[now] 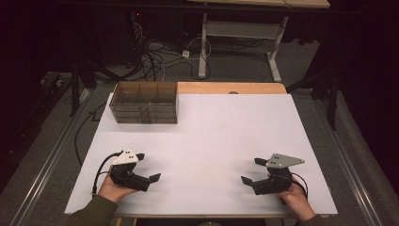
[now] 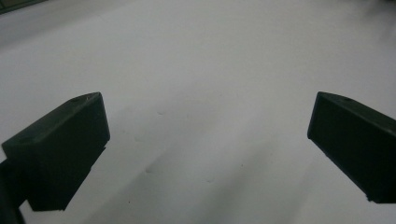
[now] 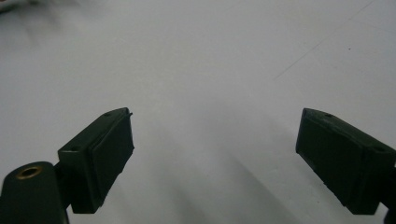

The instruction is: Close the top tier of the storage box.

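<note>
High view: both hand-held grippers, left (image 1: 148, 167) and right (image 1: 250, 171), rest released and empty on the near surface (image 1: 221, 136); the box (image 1: 144, 102) sits far left, untouched — work looks either finished or unstarted.

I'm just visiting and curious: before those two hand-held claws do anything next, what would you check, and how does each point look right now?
1. Left gripper open, nothing between its jaws: ok.
2. Right gripper open, nothing between its jaws: ok.
3. Both grippers low over the white table top, well apart from each other: ok.
4. Clear plastic compartment box upright at the far left of the table: ok.
5. Small item inside the box's front compartment: cannot tell what it is.
6. Path from the left gripper to the box free: ok.
</note>
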Motion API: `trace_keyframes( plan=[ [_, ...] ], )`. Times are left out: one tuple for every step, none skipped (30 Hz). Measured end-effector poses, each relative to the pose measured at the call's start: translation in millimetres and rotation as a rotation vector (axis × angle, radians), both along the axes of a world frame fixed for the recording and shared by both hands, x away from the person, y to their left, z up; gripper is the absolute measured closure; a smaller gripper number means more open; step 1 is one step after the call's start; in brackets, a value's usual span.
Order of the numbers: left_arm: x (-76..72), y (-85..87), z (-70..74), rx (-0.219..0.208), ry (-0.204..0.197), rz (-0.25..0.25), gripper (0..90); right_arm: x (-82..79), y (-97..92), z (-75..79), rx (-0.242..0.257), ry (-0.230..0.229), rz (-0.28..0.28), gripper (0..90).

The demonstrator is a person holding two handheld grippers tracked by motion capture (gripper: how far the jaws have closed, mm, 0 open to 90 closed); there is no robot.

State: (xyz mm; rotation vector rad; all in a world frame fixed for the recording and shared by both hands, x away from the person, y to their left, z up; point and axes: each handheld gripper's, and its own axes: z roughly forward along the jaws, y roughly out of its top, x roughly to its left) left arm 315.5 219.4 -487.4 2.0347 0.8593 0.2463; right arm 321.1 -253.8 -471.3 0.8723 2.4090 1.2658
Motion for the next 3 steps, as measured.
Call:
trace_keyframes(
  plan=[
    [0.0,0.1,0.3,-0.001,-0.003,0.002,0.0,0.0,0.0,0.0,0.001,0.0,0.0,11.9],
    [0.2,0.5,0.6,-0.004,-0.003,0.003,0.0,0.0,-0.1,0.1,0.001,-0.001,-0.001,11.9],
    [0.3,0.6,0.6,-0.006,-0.003,0.004,0.0,0.0,-0.1,0.0,0.0,-0.001,0.0,11.9]
  ],
)
